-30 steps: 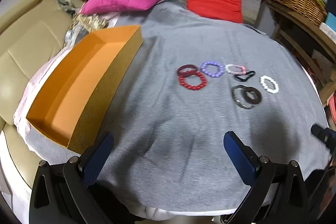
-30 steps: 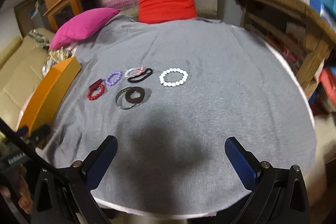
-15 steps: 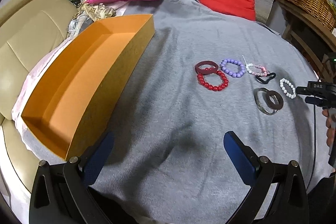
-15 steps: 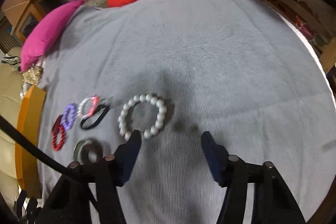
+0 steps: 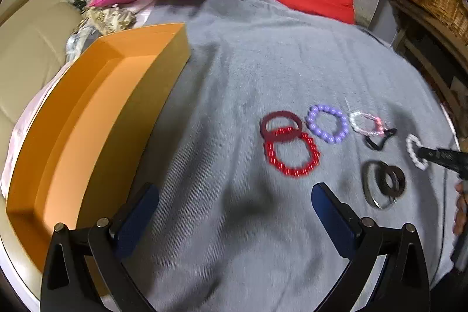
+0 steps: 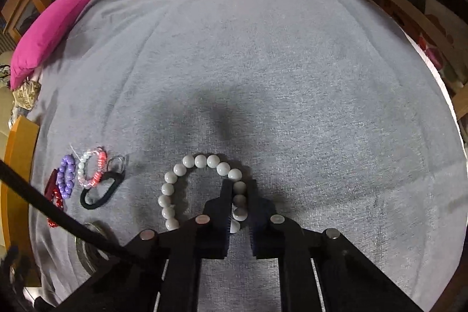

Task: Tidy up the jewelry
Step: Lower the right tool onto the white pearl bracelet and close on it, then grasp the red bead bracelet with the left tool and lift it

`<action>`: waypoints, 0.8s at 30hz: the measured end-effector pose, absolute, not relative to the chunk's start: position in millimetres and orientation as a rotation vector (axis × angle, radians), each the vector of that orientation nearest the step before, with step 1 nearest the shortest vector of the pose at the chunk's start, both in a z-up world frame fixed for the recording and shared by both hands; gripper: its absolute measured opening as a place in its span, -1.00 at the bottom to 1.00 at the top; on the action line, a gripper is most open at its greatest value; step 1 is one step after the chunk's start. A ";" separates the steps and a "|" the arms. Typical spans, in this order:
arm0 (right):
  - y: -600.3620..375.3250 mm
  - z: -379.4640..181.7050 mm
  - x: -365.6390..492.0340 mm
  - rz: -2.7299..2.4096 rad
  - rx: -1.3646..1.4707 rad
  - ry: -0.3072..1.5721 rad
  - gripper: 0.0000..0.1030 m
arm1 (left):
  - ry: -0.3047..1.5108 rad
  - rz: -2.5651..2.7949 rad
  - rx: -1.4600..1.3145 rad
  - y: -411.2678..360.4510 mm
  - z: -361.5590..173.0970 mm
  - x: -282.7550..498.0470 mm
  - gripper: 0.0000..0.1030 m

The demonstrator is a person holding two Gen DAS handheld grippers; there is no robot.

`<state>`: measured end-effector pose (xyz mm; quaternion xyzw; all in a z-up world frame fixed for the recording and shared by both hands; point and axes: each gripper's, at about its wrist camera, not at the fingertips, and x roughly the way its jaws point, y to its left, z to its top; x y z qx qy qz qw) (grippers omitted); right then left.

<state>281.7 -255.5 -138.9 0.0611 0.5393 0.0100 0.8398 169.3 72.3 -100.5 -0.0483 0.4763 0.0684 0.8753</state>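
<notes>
A: The right hand-held gripper point(image 6: 237, 195) had just dropped onto the white bead bracelet point(image 6: 187, 163) and its jaws had been closing. They were pinching the right side of the loop, beads caught between the pads.

B: Was it off the cloth yet?

A: No, the bracelet lay flat on the grey cloth point(image 6: 278, 63), not lifted. A second ago those jaws stood wide and well short of it, so the grasp was brand new.

B: And the left one?

A: The left hand-held gripper point(image 5: 234, 203) hung spread wide with nothing between its fingers, and had drifted closer to the red bead bracelet point(image 5: 292, 154) and the dark red ring point(image 5: 279, 123) overlapping it.

B: The rest?

A: The purple bead bracelet point(image 5: 327, 123), pink and clear bracelet point(image 5: 367, 123), black hair tie point(image 5: 380, 138) and the dark rings point(image 5: 383, 183) were all out on the cloth. The orange box point(image 5: 175, 48) at the left looked empty, so I'd judge sorting had barely started: 1 piece gripped, none boxed.
</notes>
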 end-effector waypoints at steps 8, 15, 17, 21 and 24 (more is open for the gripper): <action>-270.8 -140.2 251.7 0.050 0.146 1.117 -0.80 | 1.106 0.097 -0.153 68.1 -123.0 205.1 0.78; -277.3 -140.2 251.8 0.065 0.167 1.111 -0.80 | 1.164 0.111 -0.118 64.1 -133.6 219.4 -0.28; -278.6 -140.5 251.1 0.068 0.165 1.108 -0.80 | 1.170 0.116 -0.094 63.2 -132.0 216.4 -0.68; -283.6 -137.6 247.7 0.074 0.185 1.106 -0.80 | 1.165 0.086 -0.119 68.5 -122.4 201.3 -0.77; -285.1 -132.4 238.7 0.085 0.198 1.098 -0.80 | 1.149 0.060 -0.137 69.8 -111.9 182.2 -0.91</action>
